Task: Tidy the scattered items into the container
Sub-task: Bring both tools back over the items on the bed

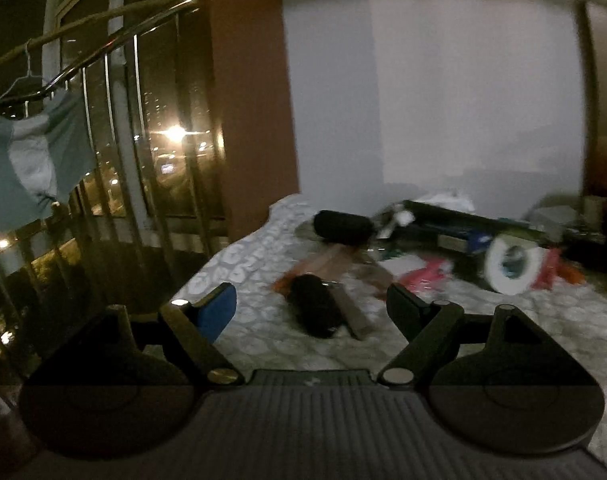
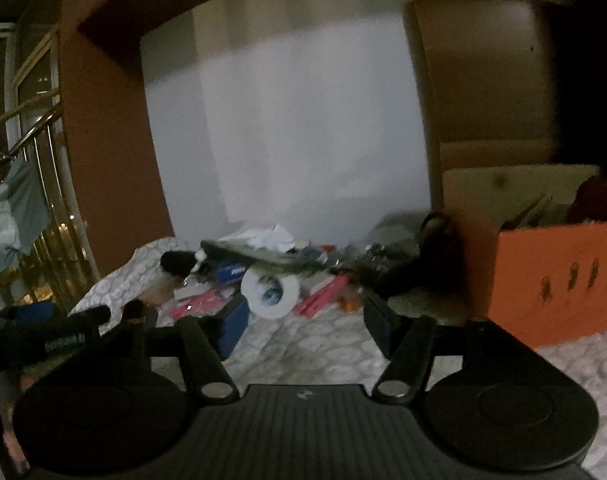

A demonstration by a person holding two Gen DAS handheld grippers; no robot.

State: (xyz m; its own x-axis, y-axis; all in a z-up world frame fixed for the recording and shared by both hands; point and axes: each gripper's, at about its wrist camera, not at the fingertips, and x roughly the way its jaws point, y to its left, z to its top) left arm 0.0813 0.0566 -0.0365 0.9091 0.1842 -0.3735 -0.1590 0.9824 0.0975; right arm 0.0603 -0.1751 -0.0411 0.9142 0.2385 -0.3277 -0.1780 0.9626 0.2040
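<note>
Both the left claw and right claw are hovering wide open, gripping nothing. Clutter is lying scattered across the bed, so tidying looks barely begun; the orange box is standing at the right.

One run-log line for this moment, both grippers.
left gripper: open, empty, above bedspread | right gripper: open, empty | orange box: right side | clutter: scattered, white tape roll among it

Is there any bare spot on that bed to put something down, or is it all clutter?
Bare bedspread lies between the right gripper and the white tape roll, left of the orange box. Toward the wall, the pile around the roll is crowded.
</note>
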